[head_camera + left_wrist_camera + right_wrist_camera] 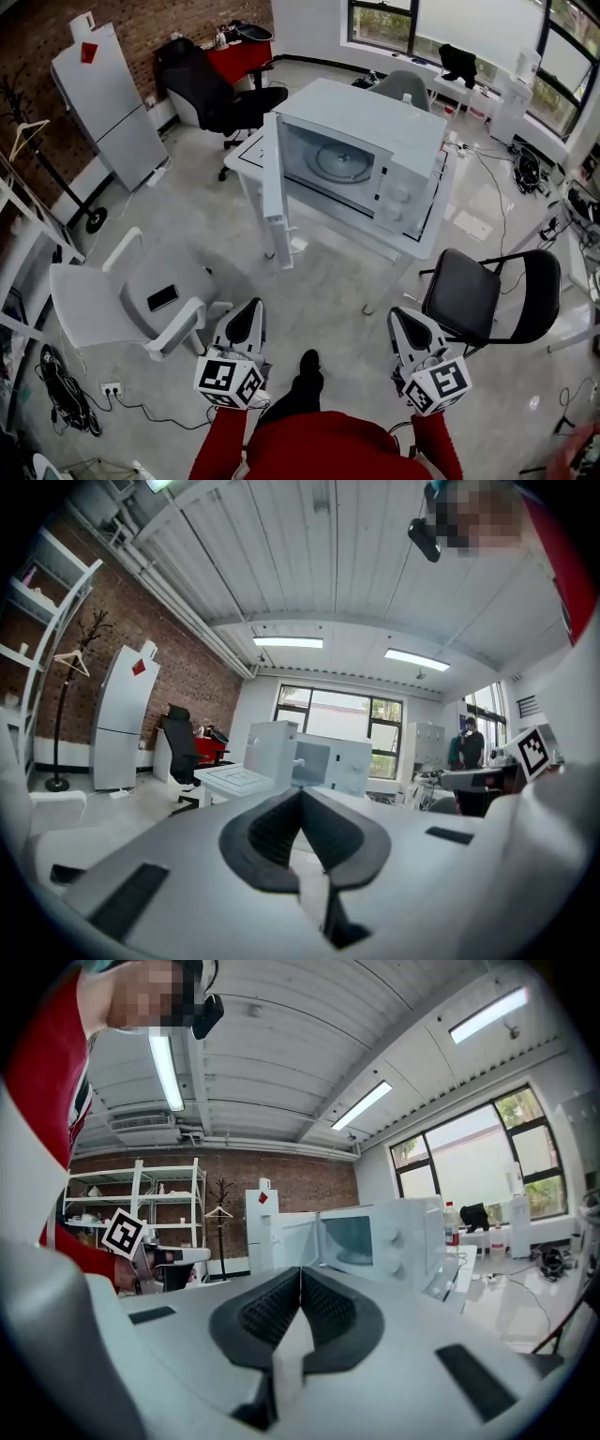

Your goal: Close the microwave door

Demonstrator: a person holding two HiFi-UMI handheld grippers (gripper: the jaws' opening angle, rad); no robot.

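A white microwave [375,141] stands on a small white table [424,246] ahead of me. Its door [274,187] is swung wide open to the left, showing the glass turntable [343,161] inside. Both grippers hang low near my body, well short of the table. My left gripper [249,314] is shut and holds nothing, and my right gripper [401,320] is shut and holds nothing too. In the left gripper view the microwave [328,764] appears beyond the shut left gripper [302,793]. The right gripper view shows the open microwave [375,1233] past the shut right gripper [300,1272].
A white armchair [122,305] with a phone [162,298] on its seat stands at my left. A black folding chair [489,302] is at my right, close to the table. A black office chair [216,94] and a white fridge [108,103] stand farther back. Cables lie on the floor.
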